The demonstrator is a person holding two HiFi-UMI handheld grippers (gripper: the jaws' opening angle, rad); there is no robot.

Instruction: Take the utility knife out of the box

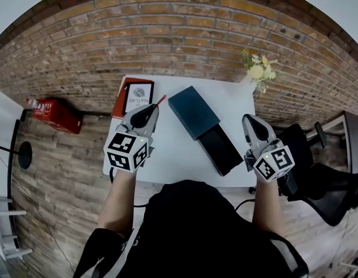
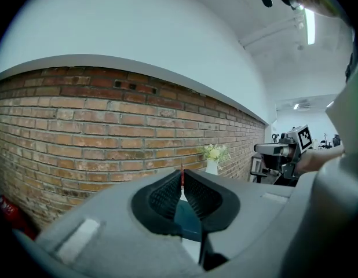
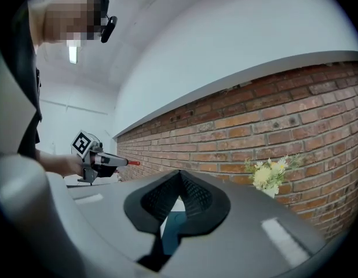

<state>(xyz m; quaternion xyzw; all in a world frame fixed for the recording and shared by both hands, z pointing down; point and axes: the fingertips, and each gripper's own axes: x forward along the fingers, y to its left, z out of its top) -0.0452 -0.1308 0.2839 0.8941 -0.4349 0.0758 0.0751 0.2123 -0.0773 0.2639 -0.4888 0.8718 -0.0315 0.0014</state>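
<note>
The white table [image 1: 167, 152] stands by a brick wall [image 2: 109, 126]. The left gripper [image 1: 152, 107] pinches the red knife [image 1: 161, 101]; the right gripper [image 1: 249, 119] is closed, empty.

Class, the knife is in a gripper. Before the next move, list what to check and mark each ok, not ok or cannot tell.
1. Knife clamped in left gripper: ok.
2. Knife clear of box: ok.
3. Right gripper shut and empty: ok.
4. Blade retracted: cannot tell.
5. Bare table in front of the left gripper for setting the knife down: ok.
</note>
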